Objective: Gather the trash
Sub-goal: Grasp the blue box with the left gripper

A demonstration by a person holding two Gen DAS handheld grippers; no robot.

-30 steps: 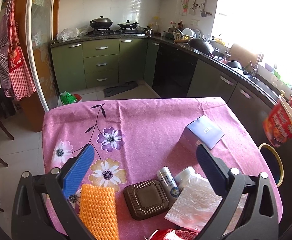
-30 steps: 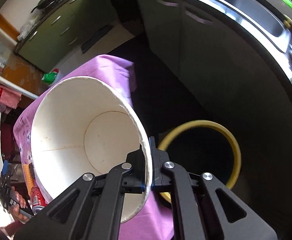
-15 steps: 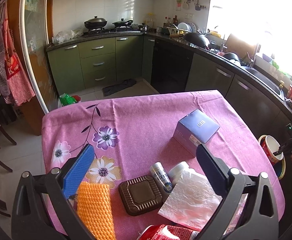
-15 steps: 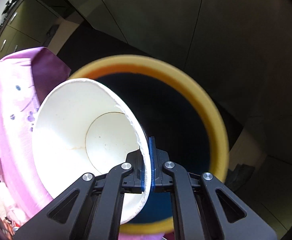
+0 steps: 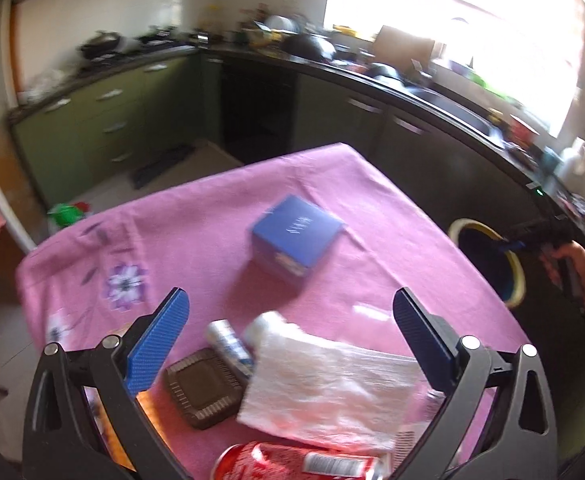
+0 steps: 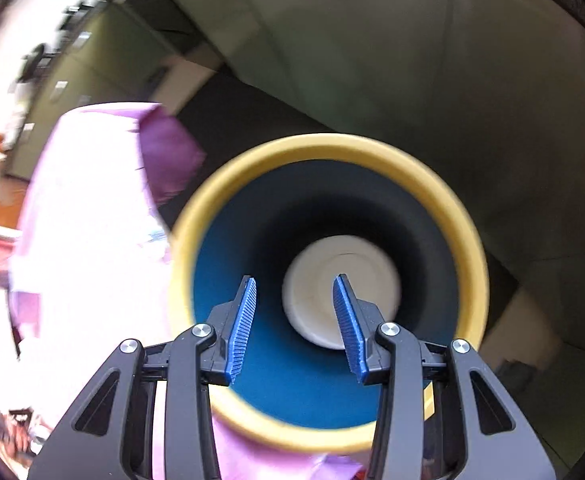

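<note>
Now the right tongs [image 6: 294, 320] hang parted & empty over the yellow-rimmed bin [image 6: 468, 240], white cup [image 6: 340, 292] lying at its bottom, mouth up. Left tongs [image 5: 290, 344] gape wide w/ nothing gripped, above the pink counter [image 5: 196, 232]. Remaining trash sits right under/ahead of them: crumpled tissue [image 5: 332, 384], small tube [image 5: 228, 344] w/ long axis running fwd-left, brown tray [image 5: 204, 392], red can [image 5: 300, 464], blue box [image 5: 296, 236] farther fwd. Left arm is clearly nearer, so prob. it grabs next.
</note>
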